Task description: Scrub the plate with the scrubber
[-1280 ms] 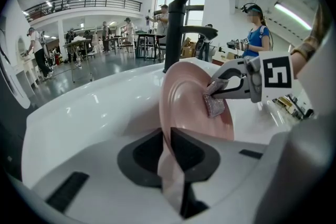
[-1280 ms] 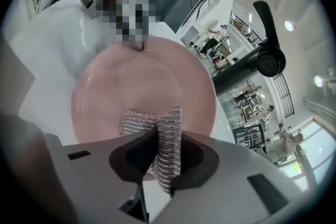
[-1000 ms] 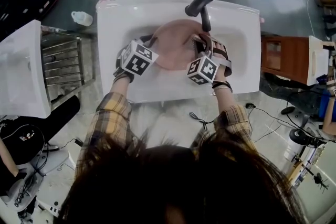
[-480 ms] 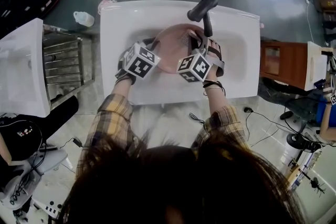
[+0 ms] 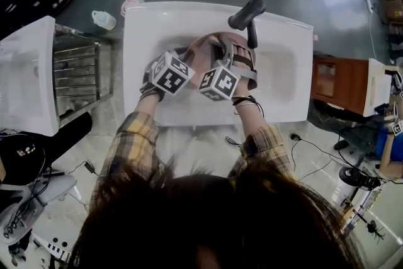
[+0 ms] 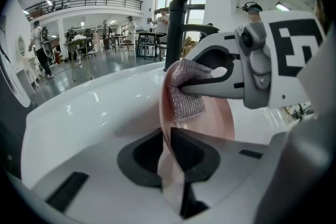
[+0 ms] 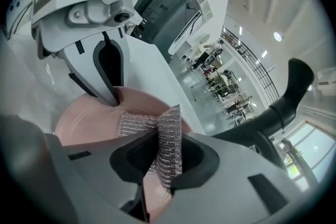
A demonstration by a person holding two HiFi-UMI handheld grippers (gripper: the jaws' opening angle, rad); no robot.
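Plate (image 6: 223, 118) on edge, face toward scrubber (image 6: 185, 97)

Plate (image 6: 218, 120): near rim hidden between jaws of left gripper (image 6: 167, 139). Scrubber (image 7: 168, 134): lower end hidden inside right gripper (image 7: 157, 157).

Smooth plate (image 6: 223, 119), rough metallic-mesh scrubber (image 6: 187, 98), glossy sink (image 6: 89, 113)

Both sleeves (image 5: 135, 138) are yellow-brown plaid; hair (image 5: 214, 223) dark. Left tool (image 6: 168, 152) and right tool (image 7: 163, 157): grey-white bodies, black pads (image 6: 142, 157), black-and-white marker cubes (image 5: 169, 72).
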